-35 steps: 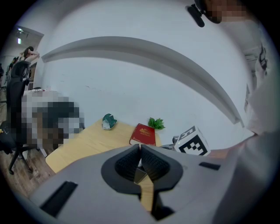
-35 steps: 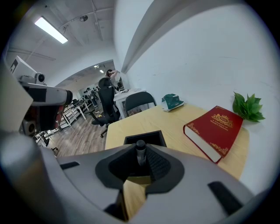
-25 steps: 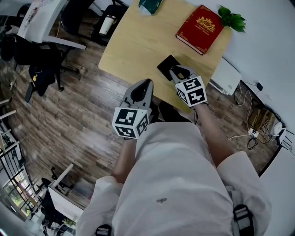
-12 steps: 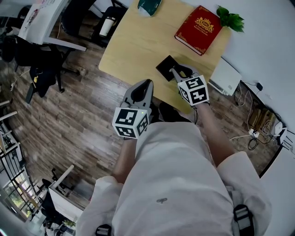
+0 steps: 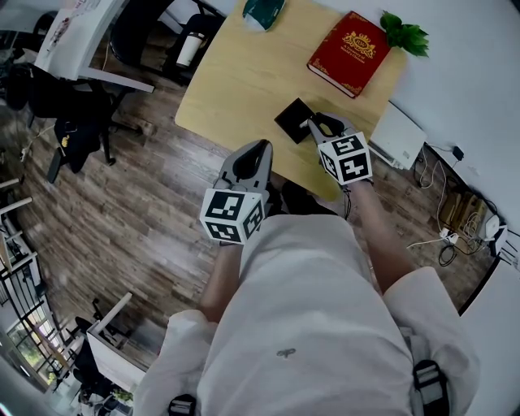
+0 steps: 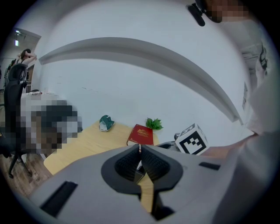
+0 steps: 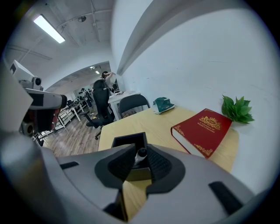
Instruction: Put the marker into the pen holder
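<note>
A black square pen holder [image 5: 293, 119] stands near the front edge of the light wooden table [image 5: 236, 73]. My right gripper [image 5: 315, 124] hovers just to its right. In the right gripper view the gripper [image 7: 141, 150] is shut on a white marker with a black cap [image 7: 140, 154], which points at the open-topped holder [image 7: 129, 142] just ahead and below. My left gripper [image 5: 258, 149] hangs off the table's front edge, over the floor. Its jaws [image 6: 139, 148] are shut with nothing between them.
A red book [image 5: 349, 50] lies at the table's far right with a green plant [image 5: 409, 34] behind it. A green and white object [image 5: 264, 10] sits at the far edge. Office chairs [image 5: 73, 122] stand on the wooden floor to the left, and a white wall runs along the right.
My right gripper with the marker has shifted slightly to the right and farther from me beside the holder. The left gripper has stayed where it was.
</note>
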Available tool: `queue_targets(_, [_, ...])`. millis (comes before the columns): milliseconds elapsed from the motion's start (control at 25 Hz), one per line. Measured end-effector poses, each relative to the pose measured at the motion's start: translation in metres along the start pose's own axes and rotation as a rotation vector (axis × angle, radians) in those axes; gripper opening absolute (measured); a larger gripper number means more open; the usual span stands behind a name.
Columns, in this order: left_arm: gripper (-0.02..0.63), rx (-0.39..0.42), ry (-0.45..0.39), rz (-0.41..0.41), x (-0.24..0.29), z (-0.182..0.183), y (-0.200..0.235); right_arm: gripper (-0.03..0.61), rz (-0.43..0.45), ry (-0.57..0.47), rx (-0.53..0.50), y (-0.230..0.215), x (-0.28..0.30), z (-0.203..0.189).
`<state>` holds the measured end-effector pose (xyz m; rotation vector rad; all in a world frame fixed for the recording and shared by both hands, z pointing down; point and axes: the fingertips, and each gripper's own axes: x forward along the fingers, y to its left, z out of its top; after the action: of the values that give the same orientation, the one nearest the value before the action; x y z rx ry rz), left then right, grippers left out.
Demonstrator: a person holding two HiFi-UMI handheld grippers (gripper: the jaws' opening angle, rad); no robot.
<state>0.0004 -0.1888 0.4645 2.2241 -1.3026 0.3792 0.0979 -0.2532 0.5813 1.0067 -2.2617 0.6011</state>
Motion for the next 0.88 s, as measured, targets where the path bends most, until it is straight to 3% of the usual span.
queue_targets(880, [0.015, 0.046, -0.028, -0.045, -0.010, 0.006, -0.013, 0.080, -0.051, -0.050, 0.013, 0.003, -0.029, 0.005])
